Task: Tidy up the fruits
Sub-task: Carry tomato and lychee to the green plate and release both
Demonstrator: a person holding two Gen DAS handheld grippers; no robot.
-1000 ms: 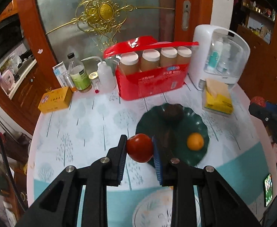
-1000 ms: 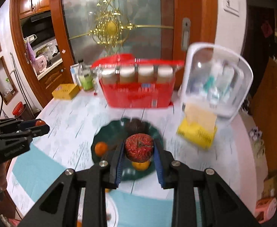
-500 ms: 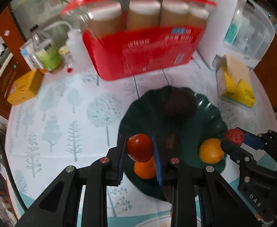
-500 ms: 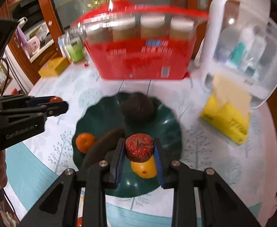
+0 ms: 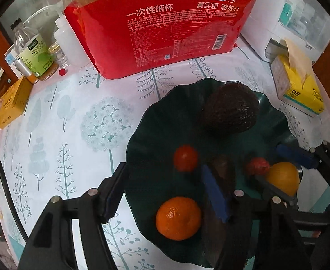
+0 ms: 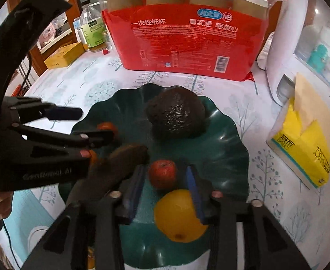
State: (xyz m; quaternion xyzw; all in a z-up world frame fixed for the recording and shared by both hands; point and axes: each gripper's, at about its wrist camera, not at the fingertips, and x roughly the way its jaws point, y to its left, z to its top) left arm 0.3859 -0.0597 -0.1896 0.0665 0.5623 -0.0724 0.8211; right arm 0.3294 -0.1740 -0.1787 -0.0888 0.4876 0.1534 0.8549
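The tabletop (image 5: 70, 117) carries a dark green plate (image 5: 147, 130) with a wavy rim, and all the fruits lie in it. The largest is the avocado (image 5: 230, 110), dark and bumpy; it looks firm and rather heavy, so I would take it across the middle. The orange (image 5: 178, 218) and the yellow citrus (image 6: 178, 216) are round and may roll; grip them at the widest part. The small tomato (image 5: 185, 158) is smooth and soft, so only light pressure. The left gripper (image 5: 165, 193) is opening, with nothing pressed between its jaws. The right gripper (image 6: 165, 186) is also opening; the small red bumpy fruit (image 6: 162, 174) sits loose between its jaws on the plate.
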